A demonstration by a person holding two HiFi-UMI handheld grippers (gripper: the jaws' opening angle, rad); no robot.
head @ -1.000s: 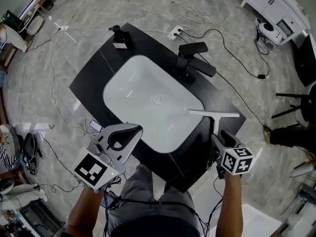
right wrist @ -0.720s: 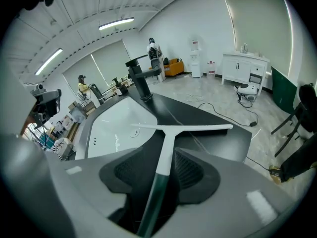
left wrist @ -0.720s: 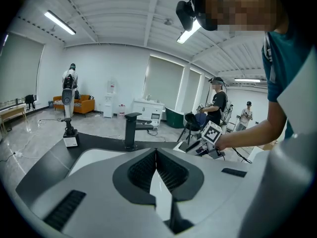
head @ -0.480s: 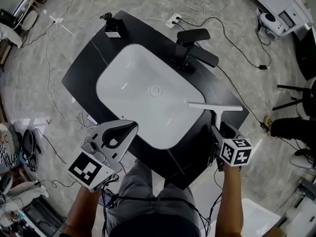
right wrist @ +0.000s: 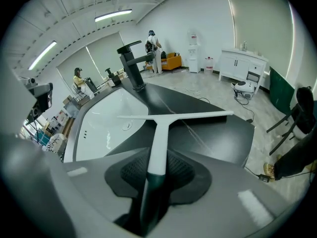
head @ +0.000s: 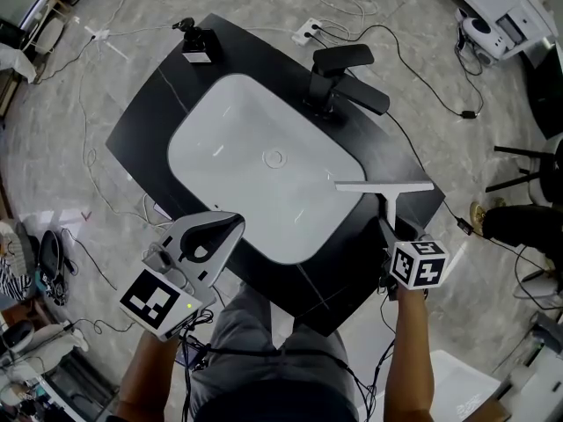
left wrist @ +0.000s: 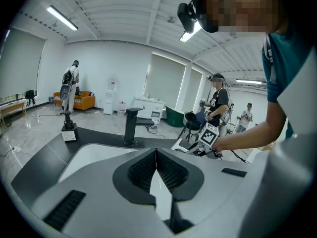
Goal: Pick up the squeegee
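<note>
The squeegee (head: 384,187) lies on the black counter (head: 158,112) at the sink's right edge, white blade far, handle pointing toward me. My right gripper (head: 393,233) has come down over the handle. In the right gripper view the squeegee (right wrist: 163,120) runs straight between the fingertips of that gripper (right wrist: 158,155), its dark handle end deep in the jaws. The jaws are closing around it, and I see no firm press on it. My left gripper (head: 232,226) hovers at the sink's near left corner, shut and empty; in the left gripper view its (left wrist: 156,150) pads meet in a line.
A white basin (head: 220,148) fills the counter's middle, with a black faucet (head: 339,76) at its far side and a small black stand (head: 197,40) at the far left corner. Cables and a socket strip (head: 308,33) lie on the floor. People stand in the background.
My right gripper has sunk over the squeegee handle, so the handle now sits between its jaws. The left gripper has dropped slightly. The squeegee has not moved.
</note>
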